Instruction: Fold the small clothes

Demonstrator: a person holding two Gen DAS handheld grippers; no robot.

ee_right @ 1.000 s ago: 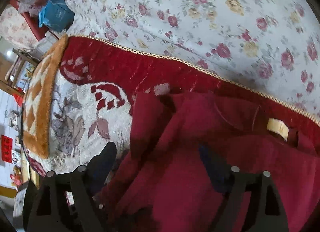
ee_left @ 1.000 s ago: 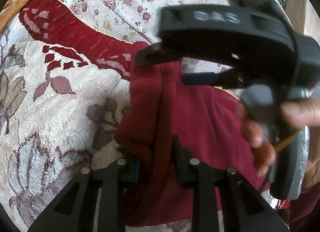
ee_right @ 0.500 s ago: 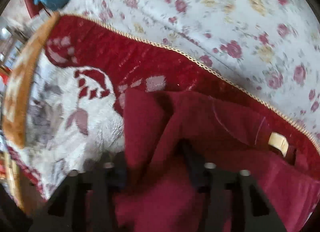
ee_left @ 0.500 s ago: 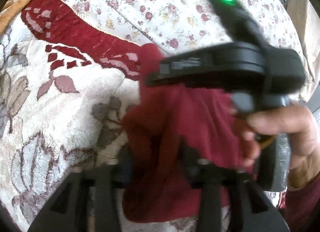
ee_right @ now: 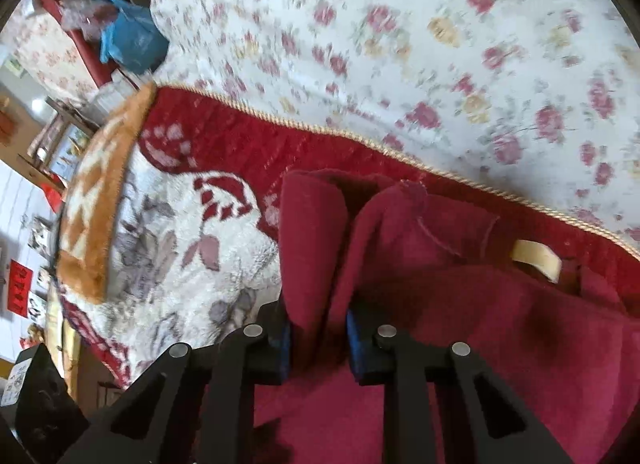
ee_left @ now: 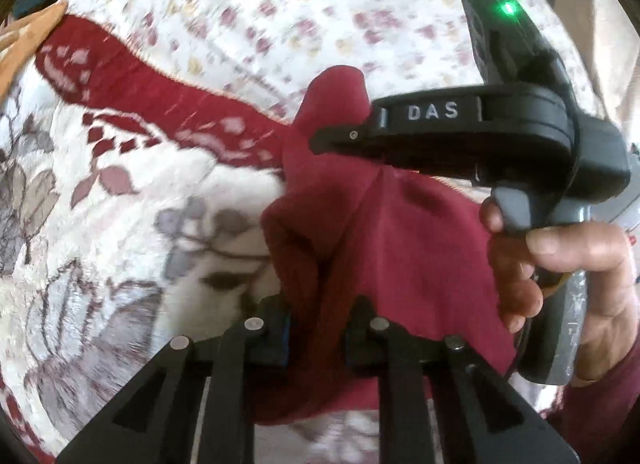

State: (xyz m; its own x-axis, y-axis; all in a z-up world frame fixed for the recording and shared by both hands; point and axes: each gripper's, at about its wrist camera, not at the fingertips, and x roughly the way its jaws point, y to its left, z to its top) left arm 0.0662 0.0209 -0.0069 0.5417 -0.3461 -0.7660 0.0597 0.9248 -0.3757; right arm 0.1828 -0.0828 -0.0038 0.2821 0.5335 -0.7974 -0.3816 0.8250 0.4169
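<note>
A dark red fleece garment [ee_left: 400, 240] lies bunched on a patterned blanket, with a cream neck label [ee_right: 536, 260] showing in the right wrist view. My left gripper [ee_left: 316, 328] is shut on a fold of the red garment near its left edge. My right gripper [ee_right: 318, 332] is shut on another fold of the same garment [ee_right: 312, 240], which stands up between the blue pads. The right gripper body [ee_left: 472, 131], held by a hand, also shows in the left wrist view, just right of and above the left gripper.
The garment rests on a white and red floral blanket [ee_left: 120, 223] with an orange trim [ee_right: 100, 199]. Behind it is a rose-print bedsheet [ee_right: 440, 43]. A blue bag [ee_right: 128, 39] and room clutter lie beyond the bed's far left edge.
The right gripper closed from open onto a fold of the red garment. Both grippers have lifted the cloth, which now stands higher and more bunched.
</note>
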